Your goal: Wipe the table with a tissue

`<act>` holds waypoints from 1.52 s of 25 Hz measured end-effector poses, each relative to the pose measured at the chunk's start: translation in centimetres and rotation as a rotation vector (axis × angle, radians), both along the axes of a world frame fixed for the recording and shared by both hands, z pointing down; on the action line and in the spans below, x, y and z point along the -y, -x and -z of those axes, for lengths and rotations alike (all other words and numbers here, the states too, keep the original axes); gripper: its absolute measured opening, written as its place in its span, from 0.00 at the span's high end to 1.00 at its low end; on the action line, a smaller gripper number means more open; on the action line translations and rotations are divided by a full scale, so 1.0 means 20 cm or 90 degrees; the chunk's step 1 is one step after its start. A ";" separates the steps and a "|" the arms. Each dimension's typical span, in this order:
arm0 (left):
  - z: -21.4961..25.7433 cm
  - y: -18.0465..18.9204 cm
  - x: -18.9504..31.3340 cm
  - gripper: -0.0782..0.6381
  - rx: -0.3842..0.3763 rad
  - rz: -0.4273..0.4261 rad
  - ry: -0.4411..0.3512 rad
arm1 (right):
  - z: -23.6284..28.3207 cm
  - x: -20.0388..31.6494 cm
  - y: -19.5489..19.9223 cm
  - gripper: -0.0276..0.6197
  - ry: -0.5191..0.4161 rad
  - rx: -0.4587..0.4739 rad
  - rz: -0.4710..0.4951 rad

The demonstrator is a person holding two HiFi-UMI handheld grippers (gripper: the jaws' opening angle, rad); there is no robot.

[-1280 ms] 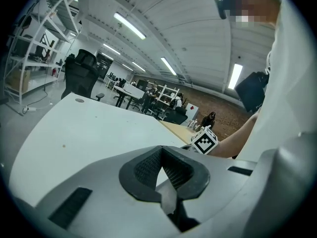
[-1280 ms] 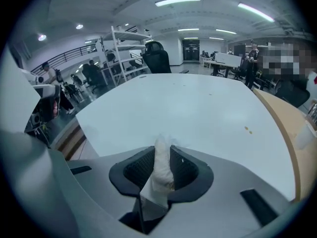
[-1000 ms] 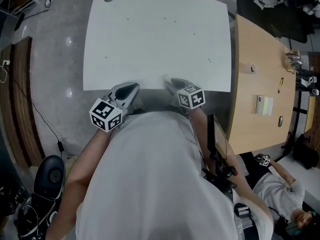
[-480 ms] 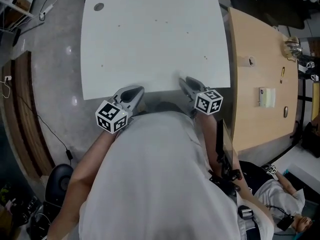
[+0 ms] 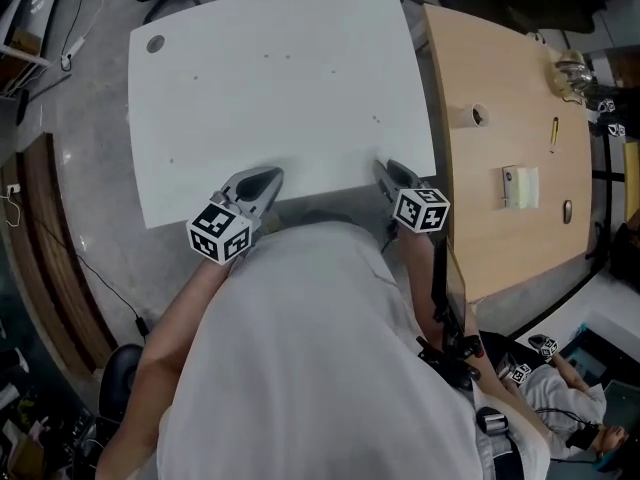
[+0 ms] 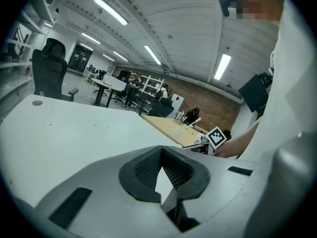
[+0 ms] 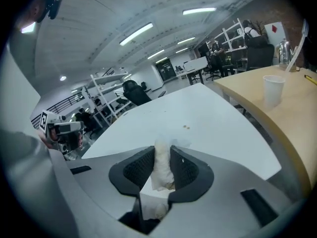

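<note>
The white table (image 5: 280, 98) has a few small brown specks (image 5: 375, 120) on its top, which also show ahead of the right gripper as specks (image 7: 186, 128). My right gripper (image 5: 385, 166) hangs over the near edge close to the table's right corner. It is shut on a crumpled white tissue (image 7: 162, 165), which stands up between the pads of the right gripper (image 7: 162, 150). My left gripper (image 5: 268, 176) hovers over the near edge further left. The left gripper (image 6: 161, 150) holds nothing, and its pads meet at the tips.
A wooden table (image 5: 500, 138) adjoins on the right and carries a paper cup (image 7: 273, 89), a pen and small items. The white table has a round cable hole (image 5: 155, 43) in its far left corner. A black office chair (image 6: 49, 68) stands beyond. Another person (image 5: 560, 388) sits low right.
Both grippers have slid rightward along the table's near edge, the right one further, now close to the right corner. The tissue stays gripped. The head view has shifted right.
</note>
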State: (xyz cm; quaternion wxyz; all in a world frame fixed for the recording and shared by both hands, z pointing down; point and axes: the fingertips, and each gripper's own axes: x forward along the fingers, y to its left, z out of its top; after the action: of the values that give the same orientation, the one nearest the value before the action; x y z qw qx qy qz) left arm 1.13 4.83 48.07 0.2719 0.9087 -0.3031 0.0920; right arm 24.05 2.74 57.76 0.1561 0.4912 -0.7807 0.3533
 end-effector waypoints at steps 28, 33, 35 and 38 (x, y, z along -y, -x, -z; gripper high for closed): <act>-0.02 -0.14 0.15 0.89 0.068 0.113 0.024 | -0.20 0.57 -0.27 0.81 -0.019 -0.281 0.207; 0.00 -0.11 0.18 0.89 0.059 0.099 0.014 | -0.19 0.56 -0.25 0.81 -0.021 -0.292 0.170; 0.00 -0.10 0.19 0.88 0.058 0.088 0.013 | -0.20 0.55 -0.23 0.81 -0.021 -0.314 0.189; 0.01 -0.05 0.20 0.89 0.061 0.077 0.013 | -0.21 0.51 -0.17 0.81 -0.021 -0.344 0.238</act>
State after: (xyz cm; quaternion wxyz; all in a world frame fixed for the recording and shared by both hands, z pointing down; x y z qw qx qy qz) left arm 2.17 0.86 47.96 0.2710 0.8804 -0.3695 0.1218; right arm 27.47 -7.50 61.89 0.4117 0.4178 -0.7933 0.1629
